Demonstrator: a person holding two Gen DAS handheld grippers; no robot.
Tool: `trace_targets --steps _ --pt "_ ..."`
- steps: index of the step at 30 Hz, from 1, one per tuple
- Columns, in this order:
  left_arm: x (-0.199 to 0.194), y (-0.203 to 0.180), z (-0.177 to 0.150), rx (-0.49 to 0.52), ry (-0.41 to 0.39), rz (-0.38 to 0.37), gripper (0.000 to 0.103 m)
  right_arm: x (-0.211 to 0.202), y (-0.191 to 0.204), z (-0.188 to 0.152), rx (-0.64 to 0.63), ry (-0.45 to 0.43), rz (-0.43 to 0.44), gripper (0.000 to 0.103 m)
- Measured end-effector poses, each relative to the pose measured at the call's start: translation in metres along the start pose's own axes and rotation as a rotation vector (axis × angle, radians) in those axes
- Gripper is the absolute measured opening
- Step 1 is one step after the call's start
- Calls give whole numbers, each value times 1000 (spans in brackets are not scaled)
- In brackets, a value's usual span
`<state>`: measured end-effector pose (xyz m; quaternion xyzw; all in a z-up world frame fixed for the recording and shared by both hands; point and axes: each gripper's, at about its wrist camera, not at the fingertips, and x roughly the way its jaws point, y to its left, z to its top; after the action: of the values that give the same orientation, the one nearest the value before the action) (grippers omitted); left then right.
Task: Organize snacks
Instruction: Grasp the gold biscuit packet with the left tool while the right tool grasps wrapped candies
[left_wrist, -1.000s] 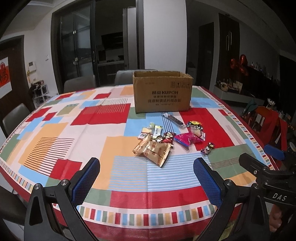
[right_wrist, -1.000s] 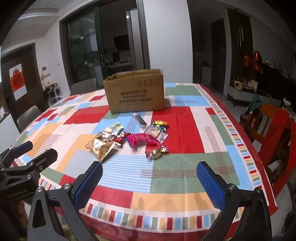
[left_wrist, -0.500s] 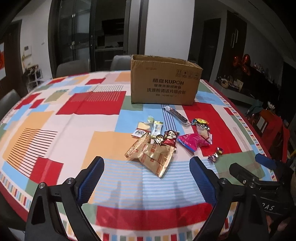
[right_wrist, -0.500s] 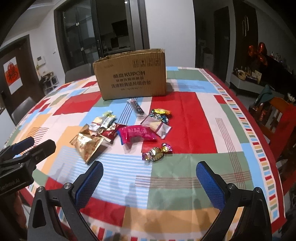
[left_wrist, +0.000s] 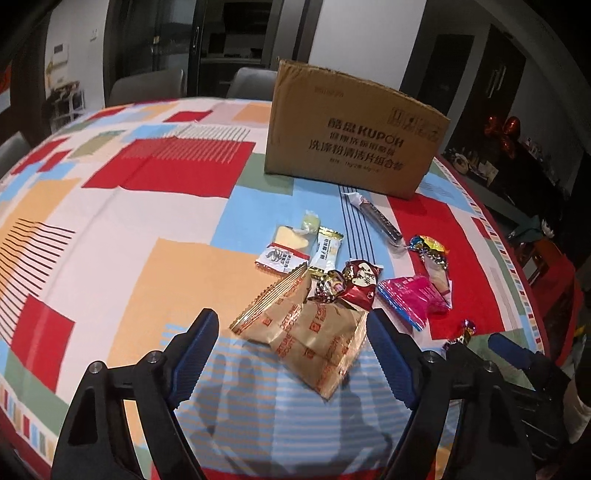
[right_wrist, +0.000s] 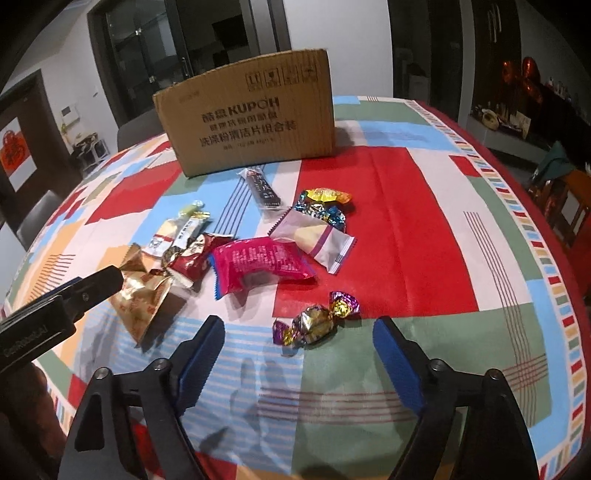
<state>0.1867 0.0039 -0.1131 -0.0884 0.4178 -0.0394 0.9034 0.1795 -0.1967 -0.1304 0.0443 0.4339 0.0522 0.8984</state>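
Left-wrist view shows us the left gripper (left_wrist: 290, 363) with its jaws spread, though they have just been closing somewhat, and the gold-brown packet (left_wrist: 314, 332) lies on the tablecloth (left_wrist: 110, 221) partly between the blue pads: its near end reaches in between the fingertips, yet neither pad presses on it. From the right wrist we see the right gripper (right_wrist: 298, 360) likewise spread and just narrowed, with nothing pinched; the foil-wrapped candy (right_wrist: 314, 323) with purple twisted ends lies just beyond the gap between its tips, apart from both pads. We count one cardboard box (right_wrist: 251, 118) standing at the far side of the snacks, one pink packet (right_wrist: 260, 264), one dark stick-shaped packet (right_wrist: 264, 190), one dark red packet (right_wrist: 192, 258), one pale packet with a clear window (right_wrist: 314, 240), and one yellow-and-blue candy cluster (right_wrist: 323, 203) whose pieces we cannot separate. Left of these lie a few small pale wrappers (left_wrist: 295, 247); we make out three in the left view. The right view alone shows the candy whole and an arm of the left gripper entering from the left edge; the left view alone shows the gold-brown packet's printed face and the right gripper's tip at its right edge.
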Motion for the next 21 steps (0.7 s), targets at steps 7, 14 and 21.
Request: trace_targets --steps 7,14,21 --pt "21 2 7 -37 33 -20 76 14 0 5 8 11 6 72" --pt "37 4 7 -68 73 -44 64 22 0 5 11 39 18 53" --pt "34 2 2 -69 87 -58 51 21 1 3 -15 31 3 22"
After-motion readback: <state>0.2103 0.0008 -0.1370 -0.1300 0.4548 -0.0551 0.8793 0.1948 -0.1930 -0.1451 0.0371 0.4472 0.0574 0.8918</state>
